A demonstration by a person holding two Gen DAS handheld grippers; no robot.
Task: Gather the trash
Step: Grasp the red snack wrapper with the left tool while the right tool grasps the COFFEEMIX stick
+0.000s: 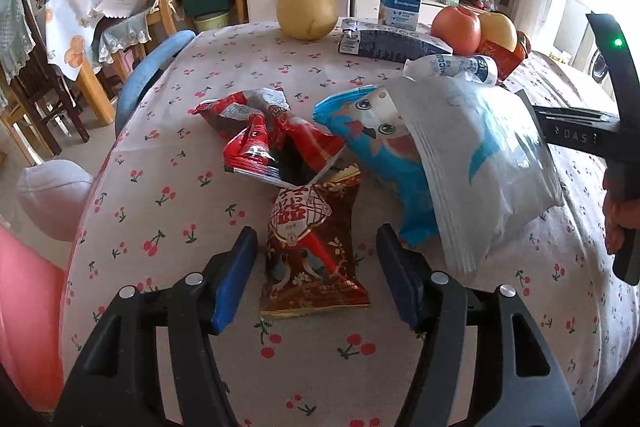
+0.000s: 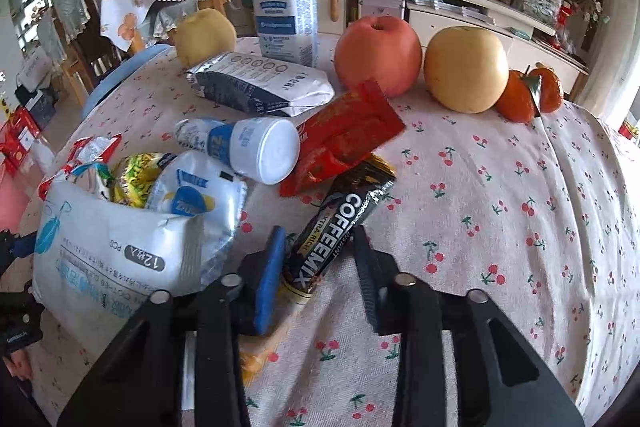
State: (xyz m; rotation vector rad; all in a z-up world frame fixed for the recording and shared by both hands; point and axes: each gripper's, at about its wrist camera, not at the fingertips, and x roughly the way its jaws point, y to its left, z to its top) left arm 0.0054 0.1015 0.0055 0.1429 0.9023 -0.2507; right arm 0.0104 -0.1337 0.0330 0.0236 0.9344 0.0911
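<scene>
A dark red snack wrapper [image 1: 316, 267] lies flat on the cherry-print tablecloth [image 1: 192, 211]. My left gripper [image 1: 316, 233] straddles it, open, with a gap at each pad. My right gripper [image 2: 318, 233] is shut on the lower end of a black coffee-mix sachet [image 2: 344, 211]. A white plastic bag [image 2: 112, 239] stands to the right gripper's left and holds several wrappers. The same white bag [image 1: 480, 163] hides the right gripper's fingers in the left wrist view. Crumpled red wrappers [image 1: 272, 143], a blue owl wrapper [image 1: 372, 147], a red wrapper [image 2: 348, 135] and a toppled small white bottle [image 2: 256, 147] lie around.
At the back stand an upright white bottle [image 2: 286, 3], a dark-and-white pouch [image 2: 260, 87], an apple [image 2: 378, 55], two pears [image 2: 466, 69], [image 2: 206, 35] and tangerines [image 2: 528, 95]. A blue chair [image 1: 148, 79] sits at the table's left edge. A hand [image 1: 616, 219] holds the right gripper's handle.
</scene>
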